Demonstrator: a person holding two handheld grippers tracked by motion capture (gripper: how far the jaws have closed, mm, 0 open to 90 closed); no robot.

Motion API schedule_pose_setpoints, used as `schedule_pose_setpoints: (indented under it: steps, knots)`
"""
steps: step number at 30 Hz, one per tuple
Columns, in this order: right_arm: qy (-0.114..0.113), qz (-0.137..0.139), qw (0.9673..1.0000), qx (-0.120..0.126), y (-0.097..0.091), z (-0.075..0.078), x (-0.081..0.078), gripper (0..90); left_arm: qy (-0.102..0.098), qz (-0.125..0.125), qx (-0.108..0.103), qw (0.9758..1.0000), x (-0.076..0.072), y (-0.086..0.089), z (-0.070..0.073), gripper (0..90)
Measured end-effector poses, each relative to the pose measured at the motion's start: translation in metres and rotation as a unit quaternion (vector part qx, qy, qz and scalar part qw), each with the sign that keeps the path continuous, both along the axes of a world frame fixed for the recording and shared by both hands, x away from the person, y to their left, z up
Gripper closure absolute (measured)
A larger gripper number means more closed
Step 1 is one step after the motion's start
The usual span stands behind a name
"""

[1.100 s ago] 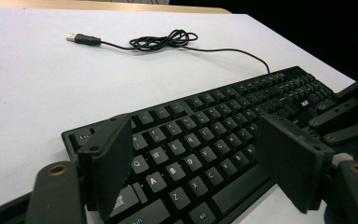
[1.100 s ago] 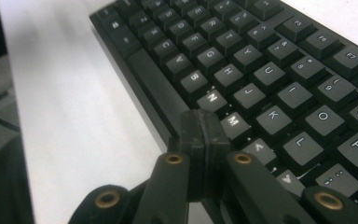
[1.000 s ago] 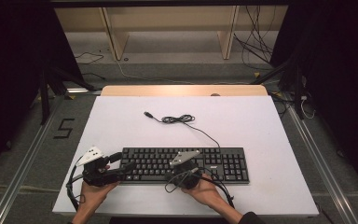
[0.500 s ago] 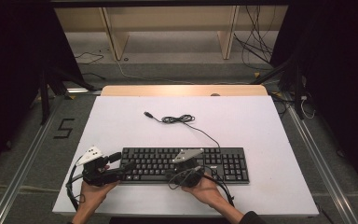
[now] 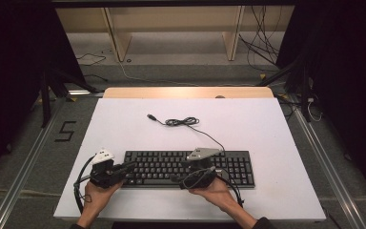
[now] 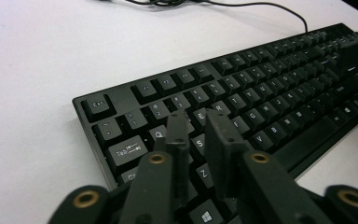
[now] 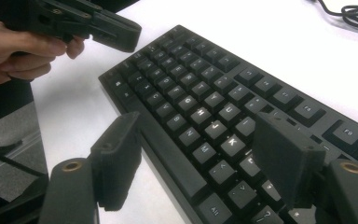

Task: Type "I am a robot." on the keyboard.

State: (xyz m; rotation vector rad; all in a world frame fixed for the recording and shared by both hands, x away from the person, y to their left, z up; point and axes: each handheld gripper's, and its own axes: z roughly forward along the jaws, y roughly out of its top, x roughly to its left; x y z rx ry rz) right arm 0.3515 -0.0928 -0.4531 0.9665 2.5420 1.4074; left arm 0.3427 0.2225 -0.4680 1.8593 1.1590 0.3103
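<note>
Black keyboard (image 5: 190, 168) near table (image 5: 267, 129) front edge; left gripper (image 6: 196, 128) jaws just narrowed, right gripper (image 7: 200, 163) just widened

The keyboard (image 5: 190, 168) lies on the bench (image 5: 267, 129), near its front edge and about midway across. Its cable (image 5: 186, 122) runs from the keyboard's rear edge back to a loose coil behind it, toward the bench's middle. The left gripper (image 5: 126, 168) sits over the keyboard's left end, its jaws close together above the keys with nothing between them. The right gripper (image 5: 183, 174) stands right of it, at the keyboard's front edge, its jaws spread over the keys.
</note>
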Motion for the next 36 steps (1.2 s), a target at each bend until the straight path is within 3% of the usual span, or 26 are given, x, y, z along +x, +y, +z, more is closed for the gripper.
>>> schedule_pose_setpoints:
  steps: [7,36]
  knots:
    - [-0.001,0.001,1.0000,0.001,0.000,0.000,-0.001,31.9,0.007,-0.003,0.009,0.9999,0.004,-0.003,-0.003,88.7]
    - [-0.003,-0.004,1.0000,0.004,-0.004,0.002,-0.003,30.0,0.037,-0.005,0.039,0.9985,0.012,-0.011,-0.016,89.0]
